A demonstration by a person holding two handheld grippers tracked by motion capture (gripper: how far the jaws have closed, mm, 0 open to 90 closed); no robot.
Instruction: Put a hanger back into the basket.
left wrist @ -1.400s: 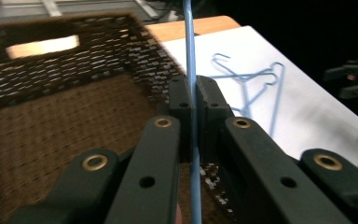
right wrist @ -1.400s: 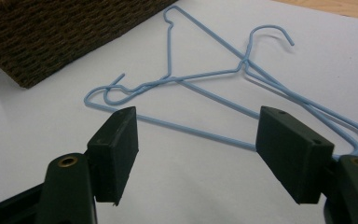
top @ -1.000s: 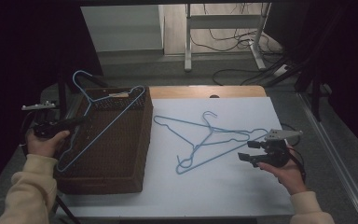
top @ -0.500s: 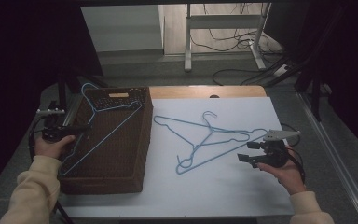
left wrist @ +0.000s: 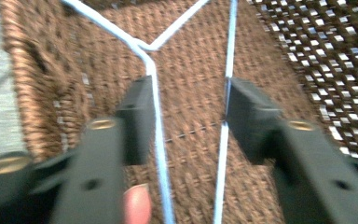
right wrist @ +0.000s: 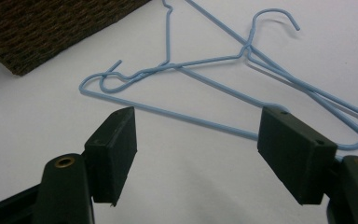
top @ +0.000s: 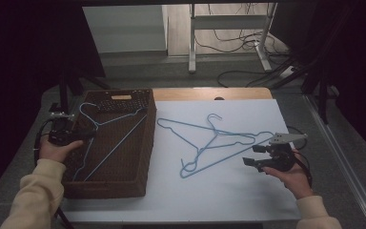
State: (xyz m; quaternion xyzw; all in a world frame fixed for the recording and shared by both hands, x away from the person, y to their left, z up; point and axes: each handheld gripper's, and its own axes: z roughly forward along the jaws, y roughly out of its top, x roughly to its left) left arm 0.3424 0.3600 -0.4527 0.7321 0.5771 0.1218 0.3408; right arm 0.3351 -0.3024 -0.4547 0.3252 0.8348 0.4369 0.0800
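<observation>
Left tongs [left wrist: 186, 116] w/ jaws just opened, parted over thin light-blue wire hanger [top: 109, 138] laid flat in brown woven basket [top: 138, 157], wires between pads but ungripped, right tongs [right wrist: 198, 140] wide open, nothing held, two more blue hangers [top: 214, 143] overlapped on white tabletop [top: 219, 191].

- We wear cream knit sleeves with ribbed cuffs.
- Our left gripper [top: 91, 135] is black, with brass-coloured screw heads and blocky pads.
- Our right gripper [top: 249, 155] is black too, topped by a grey three-cornered plate, trailing a black cable.
</observation>
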